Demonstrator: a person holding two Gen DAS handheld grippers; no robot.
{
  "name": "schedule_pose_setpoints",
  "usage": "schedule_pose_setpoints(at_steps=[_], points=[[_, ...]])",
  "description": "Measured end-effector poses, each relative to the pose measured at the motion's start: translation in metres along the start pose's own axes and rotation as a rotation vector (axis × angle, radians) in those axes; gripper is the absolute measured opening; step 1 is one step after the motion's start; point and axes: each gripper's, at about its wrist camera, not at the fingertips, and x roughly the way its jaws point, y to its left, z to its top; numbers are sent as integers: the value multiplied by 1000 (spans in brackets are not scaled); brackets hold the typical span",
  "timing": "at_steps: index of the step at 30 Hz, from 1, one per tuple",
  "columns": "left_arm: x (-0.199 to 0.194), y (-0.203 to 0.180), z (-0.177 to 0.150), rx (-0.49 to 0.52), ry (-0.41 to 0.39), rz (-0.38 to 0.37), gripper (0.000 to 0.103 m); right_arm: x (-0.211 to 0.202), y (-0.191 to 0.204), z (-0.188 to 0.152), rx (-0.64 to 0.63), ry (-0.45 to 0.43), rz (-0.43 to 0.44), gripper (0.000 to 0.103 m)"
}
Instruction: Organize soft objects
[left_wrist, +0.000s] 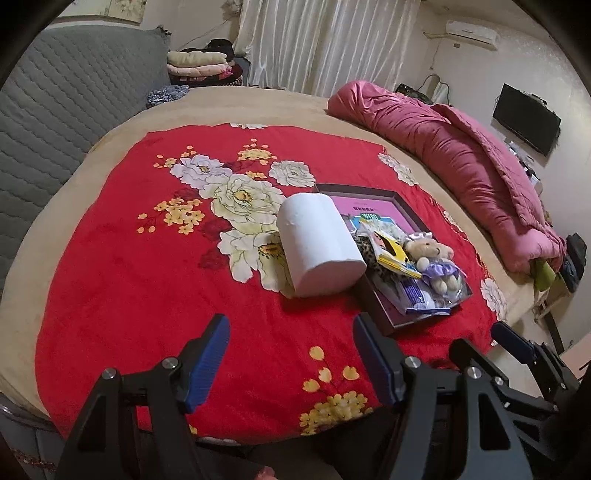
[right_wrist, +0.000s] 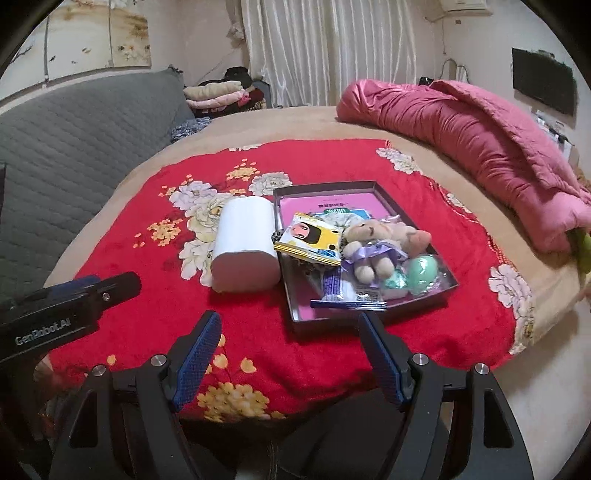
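The bed (right_wrist: 110, 236) carries everything, and a red flowered blanket (right_wrist: 258, 332) lies spread flat over its middle, likely to give a soft, even working surface. Along the far right edge of the bed a pink quilt (right_wrist: 480, 133) is rolled up out of the way, and the grey padded headboard (right_wrist: 74, 147) runs along the left edge. Folded clothes (right_wrist: 218, 94) are stacked beyond the far left corner, well apart from the work.

On the right half of the blanket sits a shallow dark tray (right_wrist: 373, 184), which looks like the collecting place for the soft things. A white paper roll (right_wrist: 245, 243) lies on its side touching the tray's left wall, outside it, so it probably remains to be sorted. Inside the tray, crowded toward the near end, are a small teddy bear (right_wrist: 373, 243) in a purple dress, a yellow packet (right_wrist: 314, 240) overlapping the left wall, a blue-and-white wrapper (right_wrist: 343, 291) at the near wall, and a green egg-shaped sponge (right_wrist: 424, 271). The far end of the tray is bare.

The left claw (left_wrist: 291, 354) and the right claw (right_wrist: 290, 347) both hover over the near edge of the blanket, jaws spread wide and holding nothing. Nothing blocks the roll; the packet and wrapper may hinder reaching the bear.
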Motion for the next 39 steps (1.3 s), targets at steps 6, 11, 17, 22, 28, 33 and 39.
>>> schedule_pose_setpoints(at_steps=[6,11,17,22,28,33,39], points=[[-1,-15,-9,22,13,0,68,-13,7,-10,-85,-17,-15,78],[2,-23,-15,26,30,20,68,-13,-2,-15,-58,-8,-26,78],[5,-31,-17,33,29,21,69,-21,-9,-17,-43,-50,-45,78],[9,-36,-19,43,45,22,68,-17,-14,-19,-21,-34,-43,78],[11,-43,-18,60,47,29,68,-14,-24,-19,18,-28,-54,78],[10,-46,-17,66,47,28,68,-13,-27,-21,22,-24,-59,78],[11,-48,-17,70,50,31,68,-12,-29,-22,30,-15,-60,78]])
